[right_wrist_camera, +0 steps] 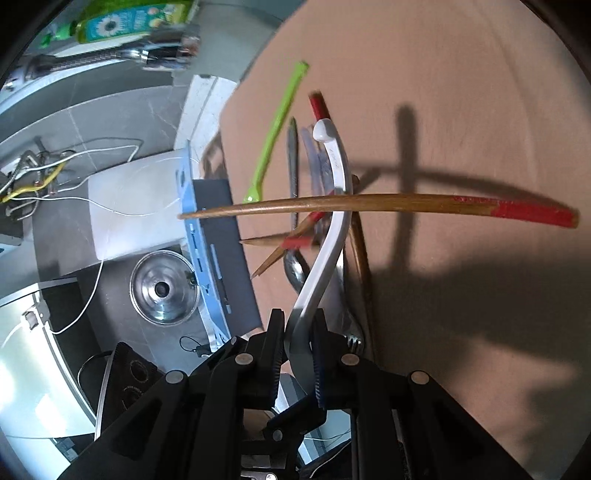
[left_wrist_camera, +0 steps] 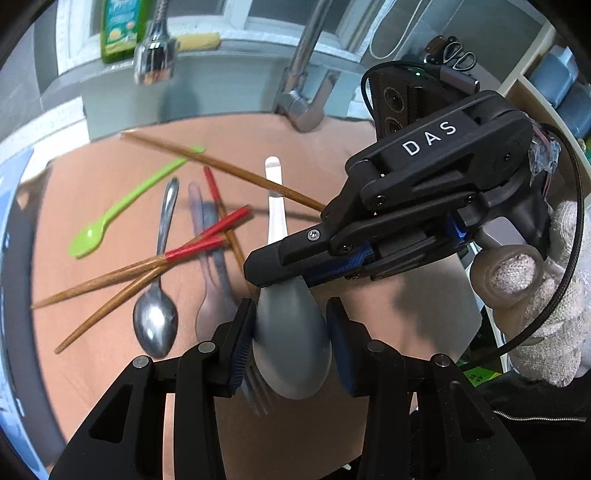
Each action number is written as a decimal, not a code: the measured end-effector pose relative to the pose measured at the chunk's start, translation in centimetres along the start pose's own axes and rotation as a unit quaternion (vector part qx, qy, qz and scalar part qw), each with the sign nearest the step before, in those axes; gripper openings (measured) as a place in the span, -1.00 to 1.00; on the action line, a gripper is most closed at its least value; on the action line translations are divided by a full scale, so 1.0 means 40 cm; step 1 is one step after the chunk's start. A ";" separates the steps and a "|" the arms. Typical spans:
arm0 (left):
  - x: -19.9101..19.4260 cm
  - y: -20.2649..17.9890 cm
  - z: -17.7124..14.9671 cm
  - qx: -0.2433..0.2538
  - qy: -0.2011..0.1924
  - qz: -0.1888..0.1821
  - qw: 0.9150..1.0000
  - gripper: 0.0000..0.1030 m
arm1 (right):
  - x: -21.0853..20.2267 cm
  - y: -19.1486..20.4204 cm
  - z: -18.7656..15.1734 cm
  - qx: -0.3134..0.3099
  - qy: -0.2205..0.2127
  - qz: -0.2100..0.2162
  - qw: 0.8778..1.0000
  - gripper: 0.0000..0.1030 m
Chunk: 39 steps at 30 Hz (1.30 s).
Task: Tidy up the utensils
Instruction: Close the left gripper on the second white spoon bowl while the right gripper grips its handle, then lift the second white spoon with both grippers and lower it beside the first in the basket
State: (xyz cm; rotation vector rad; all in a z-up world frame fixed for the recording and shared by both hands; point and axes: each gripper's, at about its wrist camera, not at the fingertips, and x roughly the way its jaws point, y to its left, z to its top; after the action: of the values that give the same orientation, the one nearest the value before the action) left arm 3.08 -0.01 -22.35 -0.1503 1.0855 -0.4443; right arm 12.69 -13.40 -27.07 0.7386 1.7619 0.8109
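A grey-and-white spoon (left_wrist_camera: 291,332) is held above the brown mat (left_wrist_camera: 110,369). My left gripper (left_wrist_camera: 291,343) has its pads around the spoon's grey bowl, the right pad slightly apart from it. My right gripper (left_wrist_camera: 273,273) is shut on the spoon where the bowl meets the white handle (right_wrist_camera: 325,251). A red-tipped wooden chopstick (right_wrist_camera: 369,205) rests across the raised handle. On the mat lie a green spoon (left_wrist_camera: 122,206), a metal spoon (left_wrist_camera: 157,314), a clear fork (left_wrist_camera: 207,280), a metal fork (left_wrist_camera: 255,395) and more red-tipped chopsticks (left_wrist_camera: 155,266).
A faucet (left_wrist_camera: 306,92) and spray head (left_wrist_camera: 153,55) stand at the back, with a green dish-soap bottle (left_wrist_camera: 118,29). In the right wrist view a sink drain (right_wrist_camera: 162,290) and a blue rack edge (right_wrist_camera: 201,254) lie left of the mat.
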 end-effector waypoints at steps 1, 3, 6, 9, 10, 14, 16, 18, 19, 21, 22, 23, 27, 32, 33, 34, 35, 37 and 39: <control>-0.008 -0.008 0.005 0.004 -0.004 -0.001 1.000 -0.26 | -0.008 0.006 0.000 -0.003 -0.002 0.003 1.000 -0.75; -0.017 -0.012 0.024 0.006 -0.010 -0.003 1.000 -0.26 | -0.019 0.019 0.000 -0.008 -0.003 0.010 1.000 -0.76; -0.049 -0.043 0.019 0.016 -0.018 0.002 1.000 -0.26 | -0.025 0.041 0.000 -0.019 0.001 0.022 1.000 -0.77; -0.062 -0.046 0.016 0.029 -0.020 0.008 0.999 -0.26 | -0.009 0.060 0.002 -0.031 0.008 0.023 0.999 -0.79; -0.064 -0.044 0.012 0.029 -0.018 0.013 0.999 -0.26 | 0.003 0.065 0.003 -0.034 0.012 0.023 0.999 -0.79; -0.074 -0.019 -0.013 0.010 -0.017 0.031 0.999 -0.26 | 0.055 0.078 0.005 -0.029 0.033 0.028 0.999 -0.80; -0.087 0.001 -0.023 0.000 -0.023 0.033 0.999 -0.26 | 0.079 0.101 0.001 -0.039 0.038 0.025 0.998 -0.80; -0.115 0.010 -0.038 -0.007 -0.031 0.041 0.999 -0.26 | 0.098 0.126 -0.002 -0.049 0.045 0.025 0.997 -0.80; -0.131 0.011 -0.049 -0.010 -0.035 0.045 0.998 -0.26 | 0.111 0.143 -0.002 -0.055 0.050 0.026 0.997 -0.80; -0.156 0.030 -0.059 -0.018 -0.043 0.055 0.997 -0.26 | 0.133 0.171 -0.002 -0.064 0.057 0.026 0.996 -0.81; -0.171 0.040 -0.064 -0.022 -0.047 0.059 0.997 -0.26 | 0.141 0.182 -0.002 -0.067 0.059 0.028 0.996 -0.81; -0.186 0.045 -0.070 -0.025 -0.051 0.064 0.996 -0.26 | 0.154 0.198 -0.002 -0.071 0.063 0.029 0.995 -0.81; -0.217 0.091 -0.075 -0.036 -0.063 0.076 0.994 -0.26 | 0.190 0.251 -0.002 -0.085 0.070 0.033 0.993 -0.81; -0.267 0.131 -0.100 -0.047 -0.076 0.093 0.992 -0.26 | 0.239 0.302 -0.006 -0.098 0.076 0.032 0.992 -0.81; -0.276 0.141 -0.106 -0.049 -0.078 0.095 0.991 -0.26 | 0.252 0.312 -0.007 -0.099 0.078 0.032 0.991 -0.81; -0.287 0.149 -0.115 -0.052 -0.080 0.098 0.991 -0.26 | 0.264 0.321 -0.007 -0.100 0.080 0.031 0.991 -0.81; -0.295 0.159 -0.121 -0.055 -0.082 0.102 0.990 -0.26 | 0.279 0.332 -0.007 -0.101 0.083 0.029 0.991 -0.81; -0.314 0.176 -0.137 -0.061 -0.085 0.109 0.989 -0.26 | 0.304 0.349 -0.005 -0.105 0.088 0.027 0.990 -0.81; -0.328 0.210 -0.153 -0.070 -0.088 0.113 0.987 -0.26 | 0.338 0.375 -0.006 -0.109 0.095 0.023 0.989 -0.81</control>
State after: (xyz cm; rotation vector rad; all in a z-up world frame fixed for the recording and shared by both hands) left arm -5.10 13.67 -17.24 -0.1838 0.9474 -0.1470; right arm 10.05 6.02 -22.22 0.5735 1.7928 1.1156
